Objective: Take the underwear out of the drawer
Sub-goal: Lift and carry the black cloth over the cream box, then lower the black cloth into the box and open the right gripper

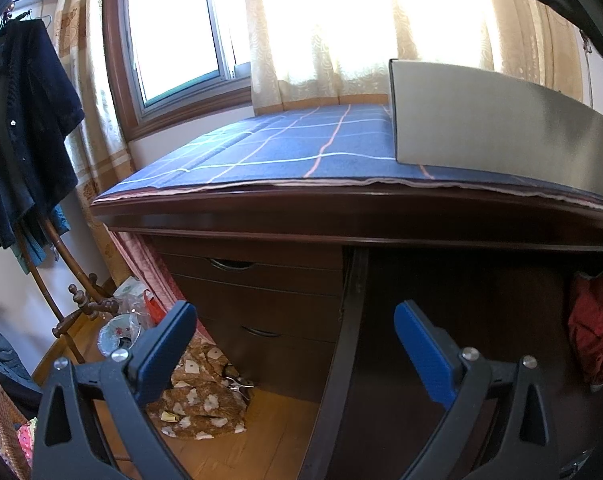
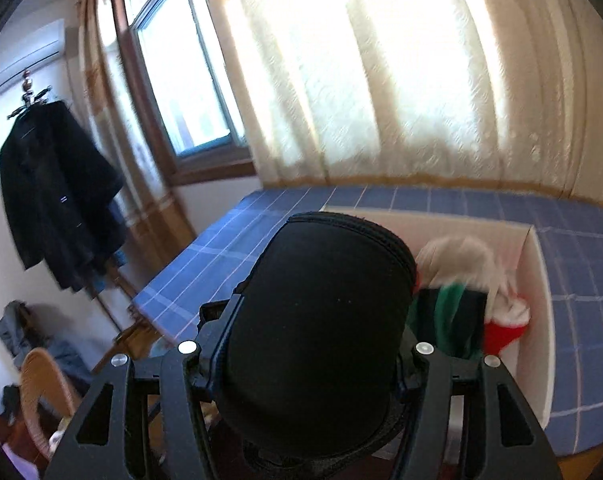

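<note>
1. Right hand-held gripper [image 2: 307, 364]: we see its 2 fingers clamped on a rounded black padded piece of underwear [image 2: 321, 320], which fills the middle of the right wrist view and is held up in the air, over the near edge of the bench [image 2: 205, 264]. The frame is blurred here.

2. Left hand-held gripper [image 1: 295, 354]: jaws wide apart, nothing between the blue pads [image 1: 423, 354]. It points at the dark wooden front below the bench top.

3. White box [image 2: 535, 280]: stands on the blue checked cloth [image 1: 285, 144] that covers the bench, open at the top. Contents, as far as we can tell through the blur: 1 pale cream fabric item [image 2: 457, 258], 1 green and black item [image 2: 451, 320], 1 red and white item [image 2: 505, 322]. They lie bunched together against the right-hand wall of the box.

4. Drawer unit [image 1: 261, 292]: under the left part of the bench, with 2 curved handle slots visible; these fronts look shut.

5. Dark recess to the right of the drawer unit: 1 red garment [image 1: 593, 328] hangs at its right edge. We cannot tell what holds it.

6. Floor [image 1: 269, 428]: 1 brown patterned cloth [image 1: 201, 396] heaped at the foot of the drawer unit.

7. Coat stand [image 1: 61, 280]: dark garments [image 1: 25, 128] hang on it, left of the window [image 1: 173, 32].
</note>
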The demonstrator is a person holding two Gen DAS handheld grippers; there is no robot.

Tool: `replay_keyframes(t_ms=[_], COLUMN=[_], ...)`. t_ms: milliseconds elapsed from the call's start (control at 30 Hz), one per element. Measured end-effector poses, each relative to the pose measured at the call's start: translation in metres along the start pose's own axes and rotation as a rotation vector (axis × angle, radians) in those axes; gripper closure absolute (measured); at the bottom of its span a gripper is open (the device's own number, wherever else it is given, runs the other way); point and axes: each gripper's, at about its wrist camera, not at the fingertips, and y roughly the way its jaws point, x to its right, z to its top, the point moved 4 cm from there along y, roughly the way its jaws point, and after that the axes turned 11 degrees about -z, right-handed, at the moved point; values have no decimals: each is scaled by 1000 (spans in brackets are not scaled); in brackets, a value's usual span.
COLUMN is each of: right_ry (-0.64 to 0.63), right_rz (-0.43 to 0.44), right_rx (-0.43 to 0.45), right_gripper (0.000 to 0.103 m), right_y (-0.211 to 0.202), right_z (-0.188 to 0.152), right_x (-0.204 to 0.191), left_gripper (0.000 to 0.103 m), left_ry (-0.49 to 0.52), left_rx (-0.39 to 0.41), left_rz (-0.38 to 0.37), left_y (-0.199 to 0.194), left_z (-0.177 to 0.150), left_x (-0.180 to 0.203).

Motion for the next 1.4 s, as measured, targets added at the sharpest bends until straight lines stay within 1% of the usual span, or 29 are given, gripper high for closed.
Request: replay_keyframes(t_ms=[67,267,367,467,500,633,733,933,1133,1233,1300,1400], right_ry=[21,60,66,71,71,54,68,73,91,84,77,77], right_rz=[-4,-69,-123,-129,-144,-181,-196,-234,-223,-198,-196,-179], right_rx=[2,10,1,-48,-72,-121,-152,-205,-247,-241,-247,-246], right_gripper=[41,41,41,41,41,41,41,41,39,33,23,22], right_y=[12,59,89,119,132,168,189,219,241,247,249,246], right_z=[11,42,60,66,66,65,65,60,58,59,60,61], right_x=[-2,-7,-8,-11,-13,-18,-14,-6,-1,-2,-2,1], left_gripper=[2,2,2,2,2,2,2,2,2,2,2,2], left_ry=[-1,-2,0,-1,-1,-3,2,-1,-11,-12,-14,-14], left_rx=[1,2,1,1,0,-3,-1,-6,-14,-15,-16,-18], left_rz=[-3,-10,-13,-16,-18,-25,-26,-36,-46,-48,-49,-50], left_y=[-1,-1,-1,-1,-1,2,1,2,4,4,5,4], left_z=[1,1,2,2,2,3,2,2,3,4,3,2], left_x=[1,1,0,-1,0,-1,-2,-3,-5,-5,-4,-4])
